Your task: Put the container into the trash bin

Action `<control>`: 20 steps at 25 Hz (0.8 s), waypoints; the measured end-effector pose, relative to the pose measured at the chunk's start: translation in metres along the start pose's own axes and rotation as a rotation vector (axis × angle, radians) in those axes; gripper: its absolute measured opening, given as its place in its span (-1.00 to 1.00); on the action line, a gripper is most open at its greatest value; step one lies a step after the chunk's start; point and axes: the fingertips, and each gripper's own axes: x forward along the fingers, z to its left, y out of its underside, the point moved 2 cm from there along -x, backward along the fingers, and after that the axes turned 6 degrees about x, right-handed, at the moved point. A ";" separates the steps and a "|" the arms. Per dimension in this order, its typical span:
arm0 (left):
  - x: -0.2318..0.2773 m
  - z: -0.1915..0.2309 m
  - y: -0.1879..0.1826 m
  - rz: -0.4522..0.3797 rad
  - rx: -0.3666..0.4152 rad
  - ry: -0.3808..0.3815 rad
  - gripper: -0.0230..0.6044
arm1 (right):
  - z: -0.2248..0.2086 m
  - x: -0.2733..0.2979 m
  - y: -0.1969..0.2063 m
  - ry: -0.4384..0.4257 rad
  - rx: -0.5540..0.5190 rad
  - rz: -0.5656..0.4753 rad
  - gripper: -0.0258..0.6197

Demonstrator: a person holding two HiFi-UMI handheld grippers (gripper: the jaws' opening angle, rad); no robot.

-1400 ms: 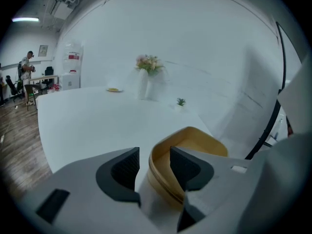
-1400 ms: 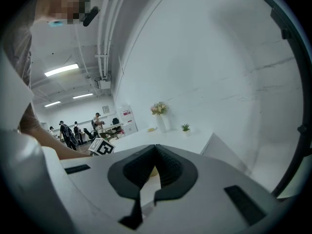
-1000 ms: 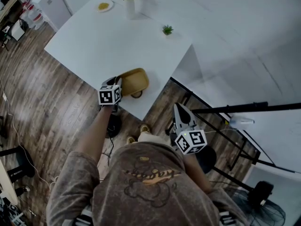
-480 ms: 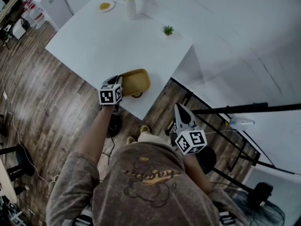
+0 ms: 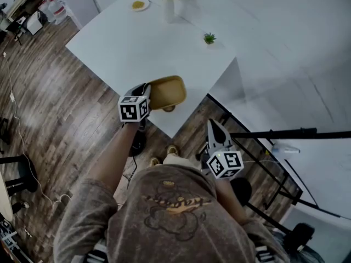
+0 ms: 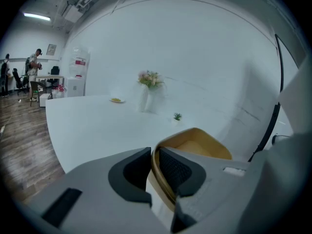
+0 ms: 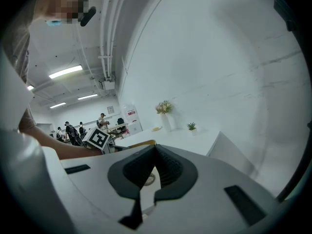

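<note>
A person stood at the near corner of a big white counter with a gripper in each hand. The left gripper was holding the container, a tan one with round corners and nothing I could see inside. The gripper's two dark pads were pressed on the container's thin rim, one pad inside and one pad outside. The container was over the corner of the counter, right at the edge. I could not tell if its bottom touched the counter.

The right gripper was low and close to the person's body, just off the side of the counter. It was well apart from the container. Its jaws were closed together at the tips, with nothing between them.

Far back on the counter stood a white vase with pink flowers. A small green plant sat near it, and a little plate with something yellow on it lay off to the side. The wooden floor was dark brown under the counter.
</note>
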 end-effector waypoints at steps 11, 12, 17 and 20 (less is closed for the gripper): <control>-0.078 0.033 0.006 -0.059 -0.063 -0.112 -0.76 | 0.043 0.039 0.014 -0.167 -0.015 0.046 -0.94; -0.086 0.037 0.007 -0.065 -0.075 -0.124 -0.76 | 0.048 0.043 0.016 -0.184 -0.016 0.053 -0.94; -0.131 0.055 0.015 -0.097 -0.117 -0.197 -0.76 | 0.080 0.057 0.027 -0.280 -0.025 0.090 -0.94; -0.159 0.066 0.021 -0.117 -0.148 -0.240 -0.76 | 0.102 0.064 0.032 -0.338 -0.036 0.113 -0.94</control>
